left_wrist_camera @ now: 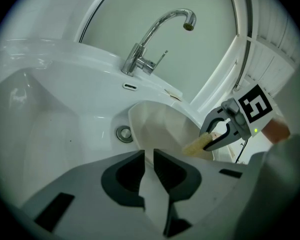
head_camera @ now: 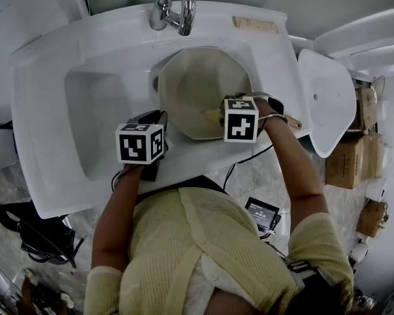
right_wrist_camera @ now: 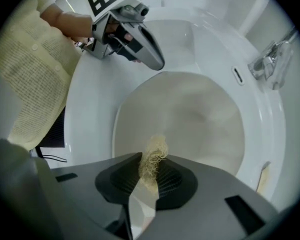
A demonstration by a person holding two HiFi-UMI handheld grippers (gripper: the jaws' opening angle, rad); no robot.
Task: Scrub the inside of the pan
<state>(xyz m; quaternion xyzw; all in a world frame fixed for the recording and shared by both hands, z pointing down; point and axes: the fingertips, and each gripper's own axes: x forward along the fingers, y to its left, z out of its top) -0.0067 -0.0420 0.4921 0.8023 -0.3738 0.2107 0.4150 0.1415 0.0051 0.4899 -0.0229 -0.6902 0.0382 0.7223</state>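
Sink (head_camera: 52, 110): white, one basin, fills most of the head view; the person leans over its front edge.

Pan (head_camera: 197, 87): pale beige with faceted sides. It sits in the sink basin at the right end, below the tap and tilted, inside face up toward the person. The inside looks dull and cloudy.

Left gripper (left_wrist_camera: 148, 159): at the sink's front edge, on the pan's near-left rim. Jaws narrow, pinching the rim, which runs up between them as a thin pale strip.

Right gripper (right_wrist_camera: 149, 169): over the right end of the sink basin, nose pointed into the pan. Jaws closed on a scrubber, no gap visible either side of it.

Faucet (head_camera: 174, 8): chrome gooseneck with a single lever, centred on the sink's back edge.

Scrubber (right_wrist_camera: 154, 151): yellowish fibrous wad sticking out past the jaw tips, over the pan's near inside wall. Can't tell if it touches the surface.

Drain (left_wrist_camera: 124, 133): round metal, on the sink basin floor just left of the pan.
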